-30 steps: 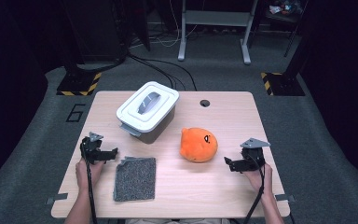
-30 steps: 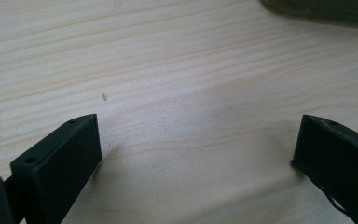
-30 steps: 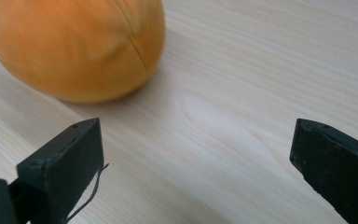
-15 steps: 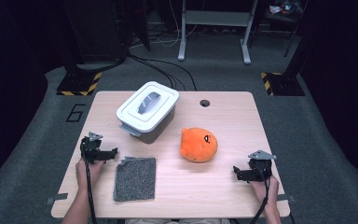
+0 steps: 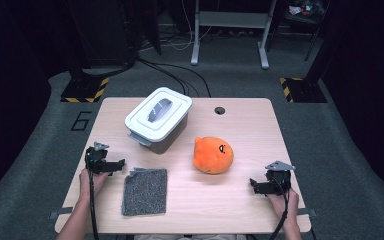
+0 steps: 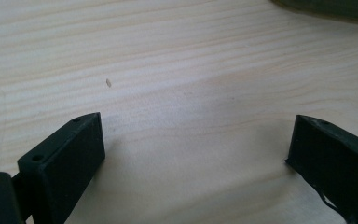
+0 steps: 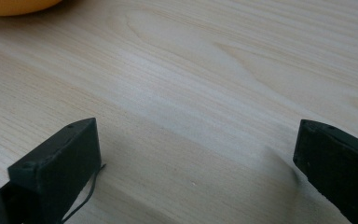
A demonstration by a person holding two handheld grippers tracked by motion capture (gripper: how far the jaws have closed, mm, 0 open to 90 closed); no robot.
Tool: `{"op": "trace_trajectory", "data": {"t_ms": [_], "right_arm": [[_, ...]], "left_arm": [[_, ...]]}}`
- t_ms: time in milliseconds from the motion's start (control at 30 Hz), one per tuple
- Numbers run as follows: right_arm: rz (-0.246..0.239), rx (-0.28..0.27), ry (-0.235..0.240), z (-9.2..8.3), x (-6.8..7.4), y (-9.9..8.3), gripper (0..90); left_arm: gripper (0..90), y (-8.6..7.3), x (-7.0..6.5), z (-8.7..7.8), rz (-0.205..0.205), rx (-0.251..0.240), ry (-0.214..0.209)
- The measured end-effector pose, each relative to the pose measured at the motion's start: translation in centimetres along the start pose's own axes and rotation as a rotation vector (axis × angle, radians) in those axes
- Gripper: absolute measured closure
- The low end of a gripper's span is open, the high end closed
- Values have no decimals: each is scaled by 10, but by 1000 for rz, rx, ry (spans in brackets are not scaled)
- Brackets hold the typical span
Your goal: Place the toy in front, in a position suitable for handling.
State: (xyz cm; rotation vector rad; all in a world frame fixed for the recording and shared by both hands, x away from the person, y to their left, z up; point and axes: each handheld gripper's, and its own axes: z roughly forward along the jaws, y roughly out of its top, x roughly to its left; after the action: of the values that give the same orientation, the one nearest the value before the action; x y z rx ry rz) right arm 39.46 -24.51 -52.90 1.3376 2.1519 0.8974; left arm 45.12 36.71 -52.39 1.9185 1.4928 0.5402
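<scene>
Plush sits right of table centre, free of both grippers. Left gripper near left edge, jaws wide apart, nothing between them, cloth just beside it. Bin toward far-left, lid on. Right gripper near front-right corner, jaws spread, empty.

High view: fixed above my side, looking forward and down over whole pale wooden bench. My two gripper views: riding low, close to benchtop, looking along my spread black jaws. Right gripper view shares round orange plush toy with high view.
</scene>
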Motion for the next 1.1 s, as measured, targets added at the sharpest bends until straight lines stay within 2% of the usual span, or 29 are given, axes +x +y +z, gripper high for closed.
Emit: {"op": "trace_trajectory", "data": {"t_ms": [67,100,167,233,300,333,367,400,500,533,567,600,633,733,800,867,900,933,1067,1100], "right_arm": [[5,6,16,0,-2,0,16],[4,4,24,1,-2,0,17],[8,4,24,1,-2,0,16],[22,10,26,0,-2,0,16],[14,9,29,1,-3,1,15],[14,9,29,1,-3,1,15],[16,9,28,1,-3,1,15],[16,9,28,1,-3,1,15],[17,9,27,1,-3,1,15],[17,9,27,1,-3,1,15],[17,9,27,1,-3,1,15],[17,9,27,1,-3,1,15],[17,9,27,1,-3,1,15],[17,9,27,1,-3,1,15],[18,9,28,1,-3,1,15],[18,9,27,1,-3,1,15],[19,11,30,1,-3,1,15],[18,11,30,1,-3,1,15],[18,11,29,1,-3,1,15],[18,11,30,1,-3,1,15]], "left_arm": [[19,0,0,-7,-37,-18,-27],[14,0,0,-7,-37,-18,-27],[14,1,-4,-18,-21,-19,-31],[14,1,-10,-30,-29,-56,-58],[16,-1,-21,-44,-1,-81,-84],[17,-1,-21,-44,-1,-81,-84],[14,-3,-33,-52,30,-70,-89],[13,-3,-33,-52,30,-70,-89],[11,-7,-52,-58,70,-64,-107],[8,-10,-66,-62,97,-57,-115],[7,-10,-66,-62,97,-57,-115],[8,-11,-74,-66,106,-66,-124],[6,-11,-74,-66,106,-66,-124],[2,-17,-88,-71,118,-82,-152],[2,-20,-97,-74,137,-74,-166],[2,-24,-104,-74,154,-56,-205],[2,-25,-107,-74,161,-53,-209],[3,-29,-114,-75,168,-47,-229],[9,-34,-123,-79,193,-59,-236],[14,-36,-129,-80,194,-59,-280]]}}
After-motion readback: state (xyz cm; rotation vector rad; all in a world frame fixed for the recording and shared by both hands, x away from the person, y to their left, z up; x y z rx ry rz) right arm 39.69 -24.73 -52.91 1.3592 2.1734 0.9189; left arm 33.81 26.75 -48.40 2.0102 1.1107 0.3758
